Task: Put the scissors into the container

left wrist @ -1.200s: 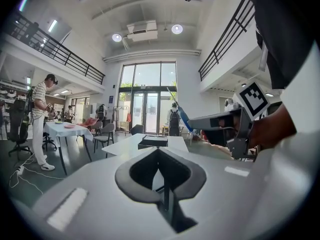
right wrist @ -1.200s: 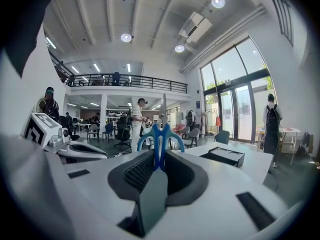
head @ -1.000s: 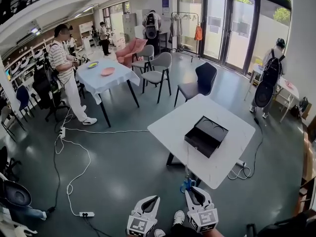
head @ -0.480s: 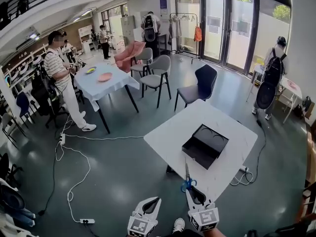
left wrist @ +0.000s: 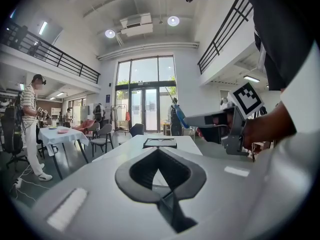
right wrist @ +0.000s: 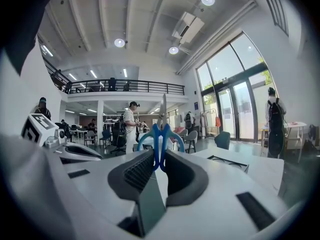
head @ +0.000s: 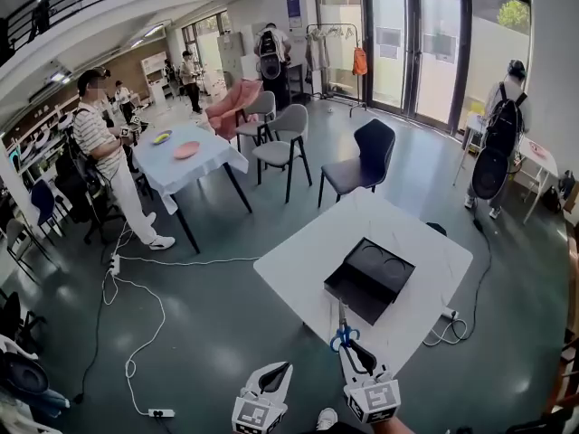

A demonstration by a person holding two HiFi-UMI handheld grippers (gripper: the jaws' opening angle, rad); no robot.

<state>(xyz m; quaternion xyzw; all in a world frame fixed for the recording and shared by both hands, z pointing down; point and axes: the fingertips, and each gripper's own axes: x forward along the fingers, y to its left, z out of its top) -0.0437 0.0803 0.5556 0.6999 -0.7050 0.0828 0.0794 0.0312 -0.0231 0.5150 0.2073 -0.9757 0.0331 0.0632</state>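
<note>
The right gripper (head: 349, 351) is low at the near right, and its jaws are clamped on the blue handles of the scissors (head: 343, 334). In the right gripper view the scissors (right wrist: 160, 136) stand upright between the two dark pads, with the closed blades pointing up and away from the gripper (right wrist: 159, 159). They are held above the near edge of the white table (head: 298, 265), just short of the black container (head: 369, 277). The container lies open on the table a little farther off, and two round recesses show in its far half. The scissors are still outside it and do not touch it. The left gripper (head: 281, 368) hangs to the left of the right one, off the table's near edge. Its jaw tips are together (left wrist: 158, 151) and nothing is between them. Its own view looks across the table toward the container (left wrist: 160, 143). At the far left a person in a striped shirt (head: 95, 143) stands beside a cloth-covered table (head: 194, 161).
</note>
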